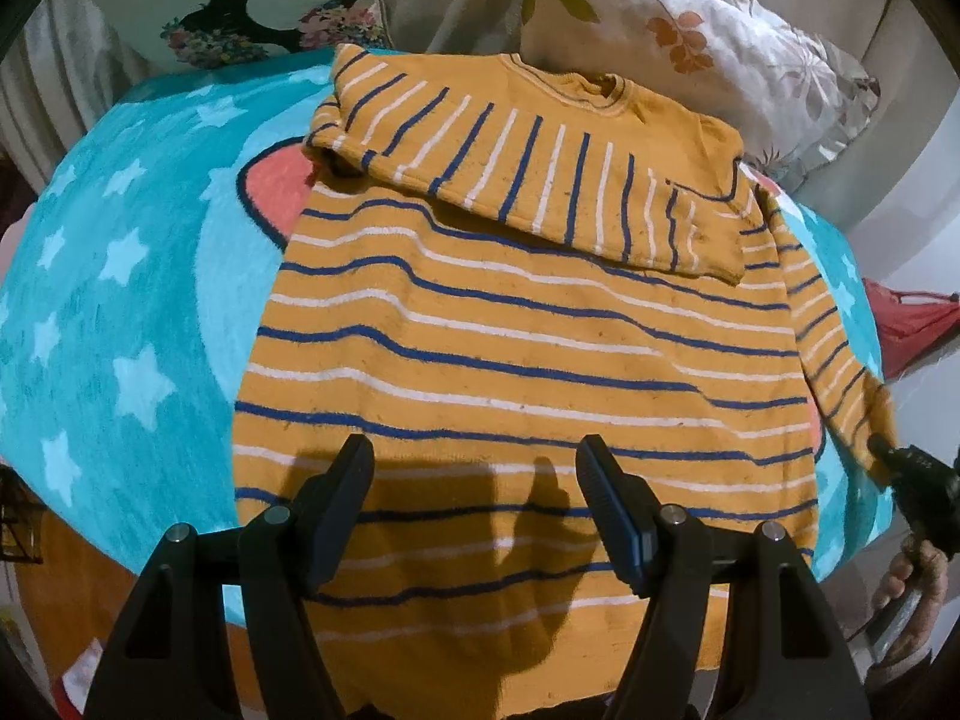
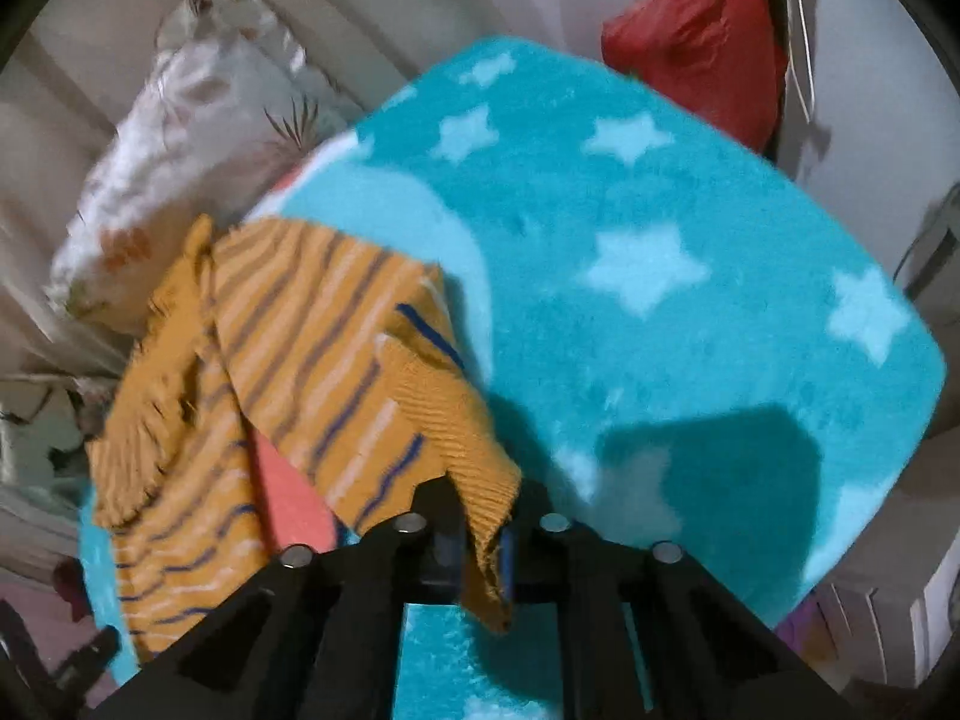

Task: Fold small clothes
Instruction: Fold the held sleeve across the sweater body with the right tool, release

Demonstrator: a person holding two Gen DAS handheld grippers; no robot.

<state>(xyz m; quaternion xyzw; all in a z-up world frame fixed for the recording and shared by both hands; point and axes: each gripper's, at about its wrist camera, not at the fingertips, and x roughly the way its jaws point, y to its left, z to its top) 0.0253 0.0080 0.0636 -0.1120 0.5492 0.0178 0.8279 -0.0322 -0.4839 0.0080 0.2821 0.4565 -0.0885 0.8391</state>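
The left hand-held gripper [image 1: 474, 510] hovers wide open over the sweater's [image 1: 510, 348] hem, touching nothing. The right hand-held gripper [image 2: 477, 546] pinches a sleeve cuff [image 2: 486, 480] — lifted off the starred blanket [image 2: 660, 210], near its right edge.

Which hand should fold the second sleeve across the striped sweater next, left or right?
Right. The right tongs are shut on the ribbed cuff of the unfolded sleeve of the orange sweater with blue and white stripes. The left tongs hang open and empty above its hem.
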